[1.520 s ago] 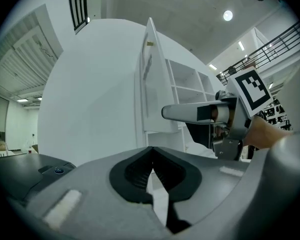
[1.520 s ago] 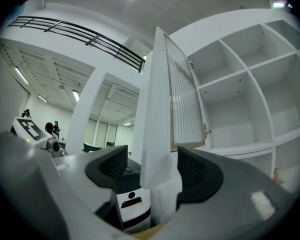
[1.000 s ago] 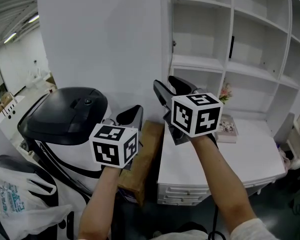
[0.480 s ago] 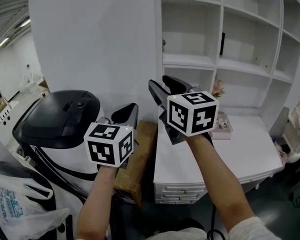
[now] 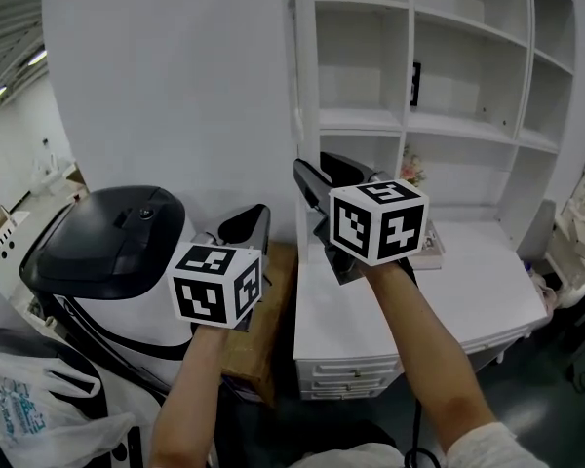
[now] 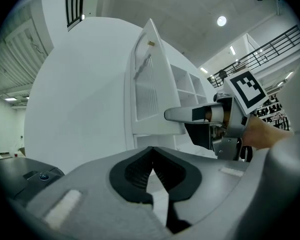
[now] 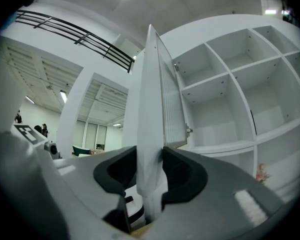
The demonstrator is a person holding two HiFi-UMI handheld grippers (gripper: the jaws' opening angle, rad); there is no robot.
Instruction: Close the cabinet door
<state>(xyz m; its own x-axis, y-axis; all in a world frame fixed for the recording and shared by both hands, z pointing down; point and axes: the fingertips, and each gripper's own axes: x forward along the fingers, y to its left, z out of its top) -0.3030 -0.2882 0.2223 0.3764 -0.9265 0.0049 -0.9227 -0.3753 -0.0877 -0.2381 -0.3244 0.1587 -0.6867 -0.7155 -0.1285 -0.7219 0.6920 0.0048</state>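
The white cabinet door (image 5: 302,86) stands open, edge-on to me, hinged to the white shelf cabinet (image 5: 448,125). My right gripper (image 5: 320,169) is raised at the door's lower edge. In the right gripper view the door's edge (image 7: 152,94) runs down between the closing jaws of the right gripper (image 7: 150,164), and both pads touch it. My left gripper (image 5: 252,220) is lower and to the left, shut and holding nothing. In the left gripper view, that left gripper (image 6: 151,151) faces the door (image 6: 147,84), with the right gripper (image 6: 177,115) reaching in from the right.
A black-and-white appliance (image 5: 117,232) stands at the left beside a cardboard box (image 5: 268,310). A white desk (image 5: 468,291) with drawers sits under the shelves, with a book (image 5: 434,247) on it. A white plastic bag (image 5: 39,398) lies at the bottom left.
The door's edge and the right gripper have drifted left in the head view and sit closer to the shelf dividers. The left gripper has followed a little.
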